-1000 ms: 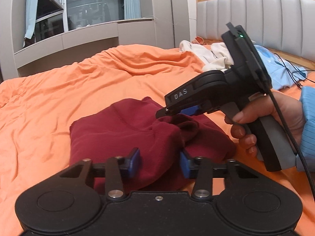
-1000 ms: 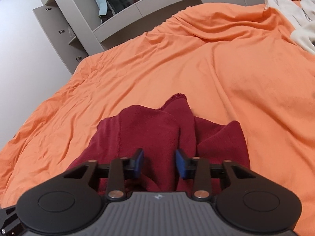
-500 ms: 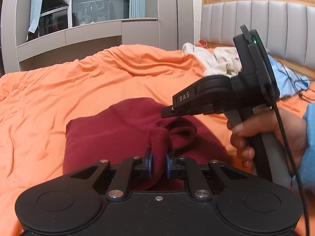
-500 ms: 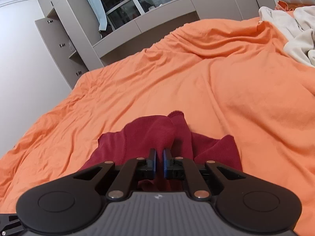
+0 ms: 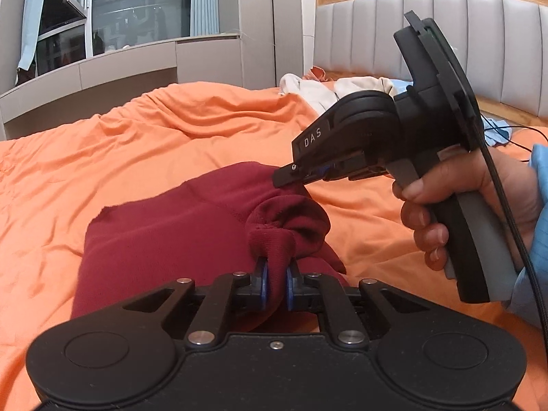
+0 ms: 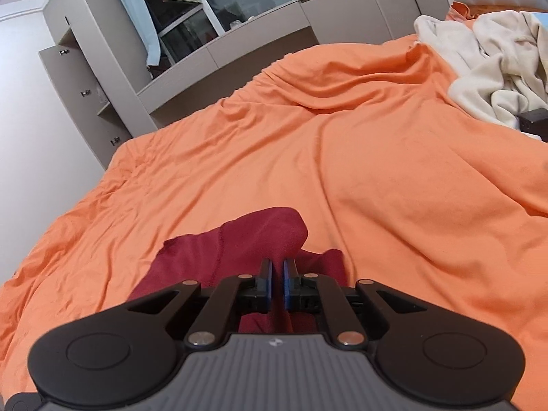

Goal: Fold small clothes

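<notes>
A dark red garment [image 5: 171, 239] lies crumpled on the orange bedspread [image 5: 102, 157]. My left gripper [image 5: 275, 270] has a bunched fold of it between its blue pads, and its jaws are closing tight on that fold. In the left wrist view a hand [image 5: 479, 198] holds my right gripper [image 5: 291, 176], which pinches the garment's far side from the right and lifts it a little. In its own view the right gripper [image 6: 277, 267] is shut on a raised fold of the garment [image 6: 260, 233].
A pile of cream clothes [image 5: 318, 92] [image 6: 496, 68] and a light blue cloth [image 5: 496, 130] lie near the padded headboard [image 5: 479, 34]. Grey cabinets [image 6: 85, 68] and a window stand beyond the bed's far edge. A thin black cable [image 5: 524, 137] trails over the bed at right.
Both grippers went from open around the red cloth to shut on it. The pinched folds have risen off the bed, and the right gripper has lifted slightly.
</notes>
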Demonstrator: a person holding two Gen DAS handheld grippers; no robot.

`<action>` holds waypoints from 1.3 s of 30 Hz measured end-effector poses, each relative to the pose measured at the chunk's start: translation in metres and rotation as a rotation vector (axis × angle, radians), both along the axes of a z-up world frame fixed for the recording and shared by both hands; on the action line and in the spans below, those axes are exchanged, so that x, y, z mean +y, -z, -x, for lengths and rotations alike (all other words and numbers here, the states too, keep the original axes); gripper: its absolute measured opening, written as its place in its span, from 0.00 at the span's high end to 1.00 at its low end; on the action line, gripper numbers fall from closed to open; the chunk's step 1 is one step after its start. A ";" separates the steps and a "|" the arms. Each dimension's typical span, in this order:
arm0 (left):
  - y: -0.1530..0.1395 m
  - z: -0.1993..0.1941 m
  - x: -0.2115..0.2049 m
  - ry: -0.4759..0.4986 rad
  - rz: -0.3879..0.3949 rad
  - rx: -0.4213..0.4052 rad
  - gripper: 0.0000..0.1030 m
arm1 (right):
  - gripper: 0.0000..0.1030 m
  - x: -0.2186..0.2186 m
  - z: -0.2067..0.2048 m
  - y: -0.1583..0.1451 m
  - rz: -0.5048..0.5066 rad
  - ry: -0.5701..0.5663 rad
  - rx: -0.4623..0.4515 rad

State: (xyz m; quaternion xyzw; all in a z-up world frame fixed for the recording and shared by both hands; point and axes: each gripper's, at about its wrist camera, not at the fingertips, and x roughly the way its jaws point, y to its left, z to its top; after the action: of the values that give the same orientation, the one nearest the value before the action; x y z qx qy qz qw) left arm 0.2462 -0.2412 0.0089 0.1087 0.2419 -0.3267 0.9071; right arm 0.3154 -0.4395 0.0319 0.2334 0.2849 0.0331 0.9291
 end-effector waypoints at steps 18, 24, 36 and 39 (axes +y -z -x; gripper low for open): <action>0.006 -0.006 -0.005 0.010 -0.010 0.009 0.89 | 0.62 -0.007 -0.009 0.024 -0.063 -0.010 0.099; 0.005 -0.006 -0.006 0.009 -0.003 0.005 0.89 | 0.93 -0.008 -0.007 0.025 -0.114 -0.012 0.073; 0.013 -0.005 -0.013 0.046 -0.029 0.011 0.88 | 0.87 -0.008 -0.003 0.029 -0.031 -0.002 0.132; 0.012 -0.007 -0.011 0.067 -0.013 0.034 0.75 | 0.75 -0.009 -0.001 0.030 -0.042 -0.001 0.147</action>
State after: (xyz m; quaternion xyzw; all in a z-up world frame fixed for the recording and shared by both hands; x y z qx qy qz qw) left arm 0.2528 -0.2519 -0.0034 0.1171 0.2554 -0.3570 0.8908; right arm 0.3163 -0.4488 0.0018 0.2544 0.3516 0.0222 0.9006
